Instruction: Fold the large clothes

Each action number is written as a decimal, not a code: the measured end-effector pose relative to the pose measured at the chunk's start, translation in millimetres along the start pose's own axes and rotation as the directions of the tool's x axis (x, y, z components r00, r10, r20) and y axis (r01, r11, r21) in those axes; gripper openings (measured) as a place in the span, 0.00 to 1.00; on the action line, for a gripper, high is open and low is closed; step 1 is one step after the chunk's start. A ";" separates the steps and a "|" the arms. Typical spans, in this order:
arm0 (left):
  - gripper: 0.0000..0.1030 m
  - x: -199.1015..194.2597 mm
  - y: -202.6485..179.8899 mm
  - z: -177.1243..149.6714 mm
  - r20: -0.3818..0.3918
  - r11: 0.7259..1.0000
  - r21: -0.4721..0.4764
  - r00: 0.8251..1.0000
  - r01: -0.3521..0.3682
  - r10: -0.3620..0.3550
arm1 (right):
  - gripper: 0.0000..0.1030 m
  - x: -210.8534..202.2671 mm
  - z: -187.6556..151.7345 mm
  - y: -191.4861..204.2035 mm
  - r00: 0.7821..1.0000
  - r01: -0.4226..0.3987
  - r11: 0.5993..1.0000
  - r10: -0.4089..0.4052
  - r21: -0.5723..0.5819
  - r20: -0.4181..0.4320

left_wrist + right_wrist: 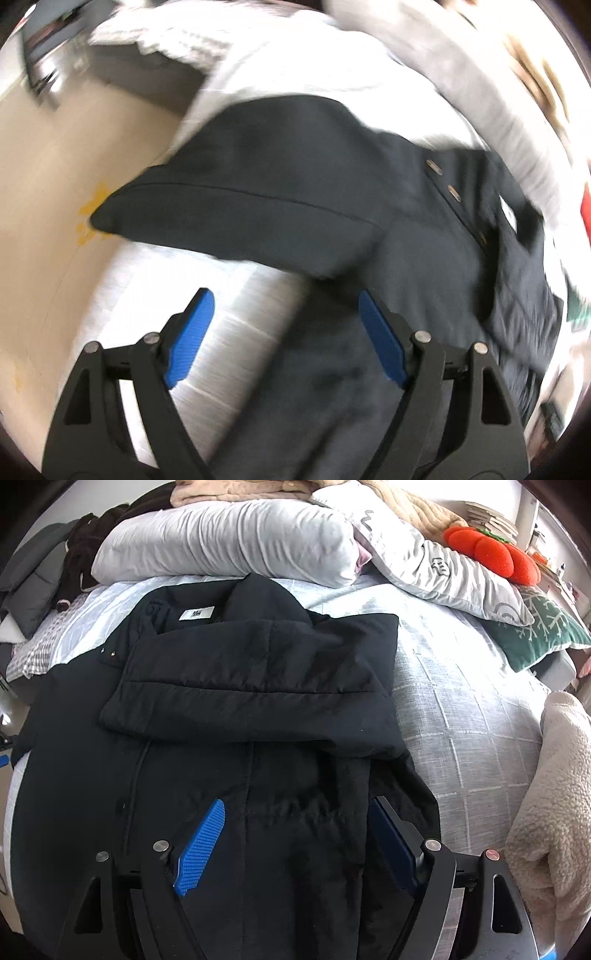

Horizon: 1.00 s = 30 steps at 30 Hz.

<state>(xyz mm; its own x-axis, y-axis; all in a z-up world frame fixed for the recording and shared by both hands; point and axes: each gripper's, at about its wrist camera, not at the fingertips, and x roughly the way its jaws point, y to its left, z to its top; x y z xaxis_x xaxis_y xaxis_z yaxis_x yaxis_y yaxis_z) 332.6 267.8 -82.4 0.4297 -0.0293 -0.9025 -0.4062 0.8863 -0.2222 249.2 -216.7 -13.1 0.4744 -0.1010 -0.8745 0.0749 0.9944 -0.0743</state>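
Two wrist views cover one large black padded coat (236,716), which lies spread on a bed under a pale grey checked sheet (461,716). From the right wrist the picture is sharp: the coat's collar with its white label (196,613) points toward a long white pillow (229,546) at the far end, and one sleeve (255,686) is folded crosswise over the chest. Only this view shows a cream fleece blanket (554,794) at the right edge of the bed, a green cushion with a white snowflake pattern (543,635) and an orange plush toy (491,554).

The right gripper (299,834) hangs above the coat's lower front with its blue pads (201,845) set wide apart and nothing pressed between them.

From the left wrist the picture is blurred. It shows the same coat from the side, with a sleeve end (236,210) reaching over the bed's edge and a row of small brown snap buttons (452,192) on the front. Only here does a beige wooden floor with a yellow mark (48,177) appear beside the bed. The left gripper (284,332) also stands wide, over the sheet and the coat's edge, empty.
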 end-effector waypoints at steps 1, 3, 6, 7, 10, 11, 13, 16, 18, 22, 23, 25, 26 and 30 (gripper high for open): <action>0.78 5.4 9.8 6.1 0.000 0.999 -0.040 1.000 0.002 -0.002 | 0.80 0.2 0.2 1.4 1.000 0.003 1.000 -0.003 -0.003 0.001; 0.78 12.8 39.4 15.8 -0.005 0.993 -0.118 1.000 0.009 -0.009 | 0.80 1.1 0.5 3.4 1.000 0.012 1.000 -0.012 -0.009 0.003; 0.78 26.1 78.2 29.7 -0.006 0.971 -0.239 1.000 0.006 -0.008 | 0.80 4.0 0.5 5.0 1.000 0.026 1.000 -0.026 -0.014 0.000; 0.78 28.6 87.6 32.6 -0.004 0.963 -0.268 1.000 0.007 -0.008 | 0.80 6.0 0.4 5.7 0.999 0.034 0.999 -0.034 -0.020 -0.003; 0.78 44.7 113.3 44.4 -0.015 0.935 -0.355 0.999 0.025 -0.032 | 0.80 11.2 -0.5 7.4 0.998 0.059 0.998 -0.059 -0.036 -0.014; 0.78 52.5 123.0 48.8 -0.024 0.918 -0.394 0.999 0.034 -0.047 | 0.80 14.1 -1.1 8.2 0.997 0.071 0.996 -0.072 -0.045 -0.020; 0.78 64.4 132.6 53.0 -0.028 0.887 -0.460 0.998 0.043 -0.063 | 0.80 17.6 -2.1 9.4 0.996 0.086 0.995 -0.087 -0.057 -0.028; 0.78 81.5 151.6 55.3 -0.014 0.808 -0.586 0.995 0.070 -0.096 | 0.80 21.4 -4.1 12.0 0.993 0.106 0.991 -0.109 -0.080 -0.033; 0.78 90.3 161.9 53.3 0.000 0.749 -0.655 0.992 0.096 -0.127 | 0.80 23.4 -5.3 14.0 0.992 0.121 0.988 -0.124 -0.091 -0.033; 0.43 103.2 179.9 42.6 0.081 0.613 -0.768 0.978 0.184 -0.192 | 0.80 27.3 -7.5 17.2 0.990 0.135 0.985 -0.140 -0.111 -0.037; 0.33 101.6 182.3 39.5 0.113 0.585 -0.784 0.975 0.207 -0.193 | 0.80 28.3 -8.7 18.3 0.989 0.139 0.983 -0.144 -0.120 -0.039; 0.10 94.4 180.7 41.3 0.145 0.591 -0.778 0.976 0.213 -0.161 | 0.80 29.7 -10.2 19.5 0.988 0.142 0.982 -0.148 -0.128 -0.040; 0.09 81.9 174.6 43.2 0.180 0.620 -0.753 0.976 0.219 -0.126 | 0.80 30.6 -10.9 19.9 0.988 0.140 0.981 -0.147 -0.131 -0.042; 0.08 28.8 138.6 60.2 0.322 0.758 -0.611 0.946 0.230 -0.028 | 0.80 28.6 -11.3 19.7 0.990 0.132 0.984 -0.137 -0.124 -0.034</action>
<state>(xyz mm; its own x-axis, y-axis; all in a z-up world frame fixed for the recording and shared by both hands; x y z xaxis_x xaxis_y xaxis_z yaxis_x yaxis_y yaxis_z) 337.2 417.6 -117.0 0.6776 0.0963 -0.7291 -0.7014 0.3826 -0.6014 254.4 -199.6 -45.0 0.4296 -0.2352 -0.8719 0.0276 0.9685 -0.2476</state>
